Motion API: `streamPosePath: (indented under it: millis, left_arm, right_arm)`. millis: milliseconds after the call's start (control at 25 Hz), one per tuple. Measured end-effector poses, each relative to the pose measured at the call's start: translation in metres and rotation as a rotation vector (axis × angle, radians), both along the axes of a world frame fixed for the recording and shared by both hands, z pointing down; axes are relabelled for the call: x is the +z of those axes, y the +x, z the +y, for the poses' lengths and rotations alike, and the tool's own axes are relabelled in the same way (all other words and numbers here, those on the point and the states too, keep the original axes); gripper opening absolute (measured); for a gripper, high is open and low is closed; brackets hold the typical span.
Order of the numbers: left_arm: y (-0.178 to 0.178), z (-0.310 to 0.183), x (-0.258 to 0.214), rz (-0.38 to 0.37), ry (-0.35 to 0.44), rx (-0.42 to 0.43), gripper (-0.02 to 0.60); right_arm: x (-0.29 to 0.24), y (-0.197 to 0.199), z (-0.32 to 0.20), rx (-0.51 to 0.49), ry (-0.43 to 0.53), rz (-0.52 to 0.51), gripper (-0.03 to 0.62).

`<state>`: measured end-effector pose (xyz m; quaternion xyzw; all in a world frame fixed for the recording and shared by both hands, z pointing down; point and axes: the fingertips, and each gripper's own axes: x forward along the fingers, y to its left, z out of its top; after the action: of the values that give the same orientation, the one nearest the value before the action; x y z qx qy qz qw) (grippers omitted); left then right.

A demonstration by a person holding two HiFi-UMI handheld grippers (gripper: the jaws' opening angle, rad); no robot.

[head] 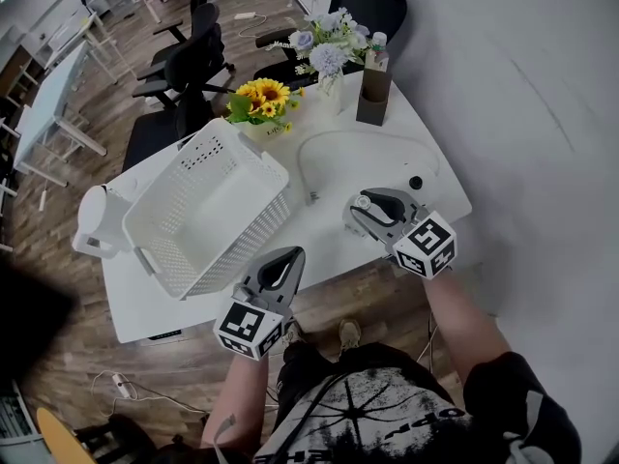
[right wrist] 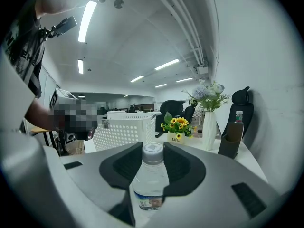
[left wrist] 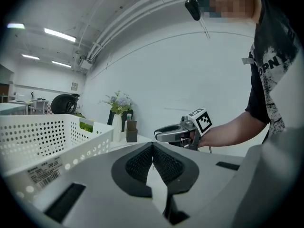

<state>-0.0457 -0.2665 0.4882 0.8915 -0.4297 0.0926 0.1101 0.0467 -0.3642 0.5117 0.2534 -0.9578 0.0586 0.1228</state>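
Bare tabletop [head: 324, 235] right of basket [head: 247, 225], flowers [head: 263, 100] along far edge

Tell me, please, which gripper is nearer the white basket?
Left: the left gripper is by the near corner of the white basket; the right gripper, holding a bottle, is farther right.

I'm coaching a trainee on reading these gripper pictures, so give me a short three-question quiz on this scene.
1. True or false: the left gripper holds a bottle.
2. What sits between the jaws of the right gripper? A) a water bottle B) a flower stem C) a cable
3. In the head view, which stand nearer the white basket: the sunflowers or the pale flowers?

Key: 1 false, its jaws are together with nothing between them. 2 A. 3 the sunflowers.
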Motion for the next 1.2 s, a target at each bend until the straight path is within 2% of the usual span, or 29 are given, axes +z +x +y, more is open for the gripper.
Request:
streamPosePath:
  millis: [360, 760, 1200]
  left_arm:
    - [0.012, 0.005, -0.001, 0.001, 0.003, 0.022, 0.01]
    - [0.02, 0.013, -0.007, -0.007, 0.017, 0.033, 0.01]
    - [0.029, 0.021, -0.022, -0.013, 0.051, 0.036, 0.009]
  right_arm:
    - [0.003, -0.001, 0.008, -0.006, 0.003, 0.013, 0.152]
    - [0.009, 0.0, 0.009, 0.031, -0.048, 0.092, 0.153]
    - [-0.031, 0.031, 0.033, 0.097, 0.014, 0.041, 0.156]
